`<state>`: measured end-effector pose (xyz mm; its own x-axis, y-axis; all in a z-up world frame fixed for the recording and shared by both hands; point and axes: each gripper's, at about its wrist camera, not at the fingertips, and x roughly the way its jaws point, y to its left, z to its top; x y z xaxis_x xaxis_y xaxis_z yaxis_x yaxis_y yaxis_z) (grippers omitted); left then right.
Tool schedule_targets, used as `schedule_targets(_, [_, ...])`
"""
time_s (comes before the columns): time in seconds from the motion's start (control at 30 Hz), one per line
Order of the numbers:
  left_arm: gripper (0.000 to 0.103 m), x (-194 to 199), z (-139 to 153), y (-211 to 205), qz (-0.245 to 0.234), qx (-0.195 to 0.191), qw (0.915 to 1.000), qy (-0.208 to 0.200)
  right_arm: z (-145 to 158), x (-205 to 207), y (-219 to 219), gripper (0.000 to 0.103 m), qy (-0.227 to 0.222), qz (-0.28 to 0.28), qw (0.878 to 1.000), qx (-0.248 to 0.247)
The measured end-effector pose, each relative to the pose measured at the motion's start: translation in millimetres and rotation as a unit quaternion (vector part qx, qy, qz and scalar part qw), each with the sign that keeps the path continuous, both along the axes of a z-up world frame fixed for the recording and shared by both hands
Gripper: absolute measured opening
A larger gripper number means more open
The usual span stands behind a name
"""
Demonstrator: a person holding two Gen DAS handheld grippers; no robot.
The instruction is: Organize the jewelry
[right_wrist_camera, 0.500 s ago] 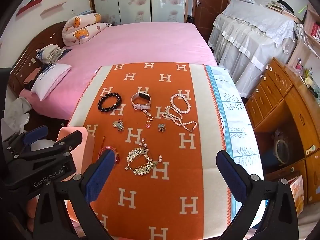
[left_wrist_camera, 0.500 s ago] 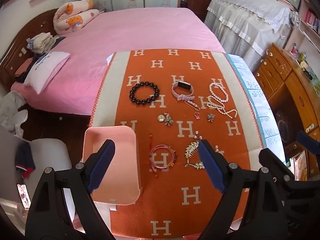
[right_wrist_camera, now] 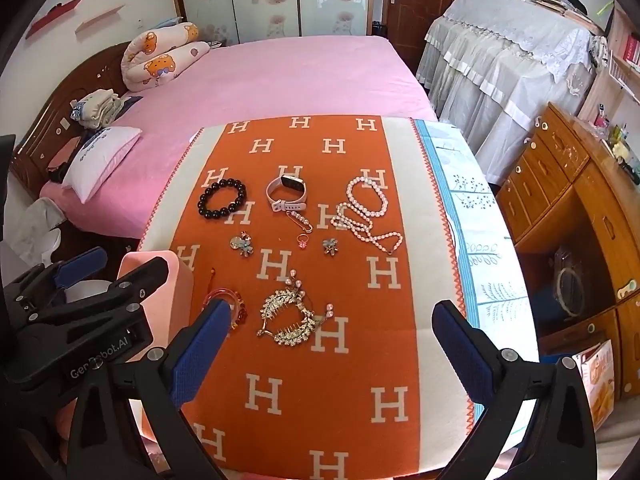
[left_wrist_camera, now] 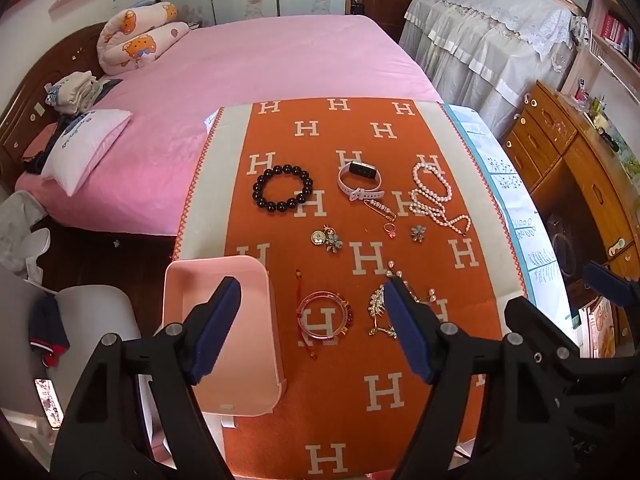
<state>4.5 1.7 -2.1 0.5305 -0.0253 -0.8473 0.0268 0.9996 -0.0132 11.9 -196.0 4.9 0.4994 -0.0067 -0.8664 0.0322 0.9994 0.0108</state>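
Many pieces of jewelry lie spread on an orange cloth (right_wrist_camera: 304, 420) with white H letters, which covers the surface. At the far side sit a black bead bracelet (right_wrist_camera: 222, 199), a white watch (right_wrist_camera: 286, 193) and a pearl necklace (right_wrist_camera: 366, 214), in a row and apart from each other. Just below the watch lie a gold pin (right_wrist_camera: 300, 219) and a small ring (right_wrist_camera: 302, 241). Two little flower pins (right_wrist_camera: 242, 243) (right_wrist_camera: 330, 247) lie near the ring, one on each side. Closer in are a sparkly gold hair comb (right_wrist_camera: 290, 318) and a pink bangle (left_wrist_camera: 325, 315), side by side. A pink tray (left_wrist_camera: 256, 344) with nothing showing inside sits at the left edge of the cloth, beside the bangle. The left gripper (left_wrist_camera: 314, 312) hangs above the tray and bangle with its jaws wide apart and nothing in them. The right gripper (right_wrist_camera: 332, 326) hangs above the comb, also wide apart and holding nothing. A pink bed (right_wrist_camera: 280, 76) is behind the surface.
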Motion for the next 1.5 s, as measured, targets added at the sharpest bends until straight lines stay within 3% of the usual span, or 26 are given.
schedule_targets(1.5, [0.071,8,-3,3,0.012,0.001,0.9999,0.004,3,7,3,0.100,-0.012,0.027,1.000,-0.006])
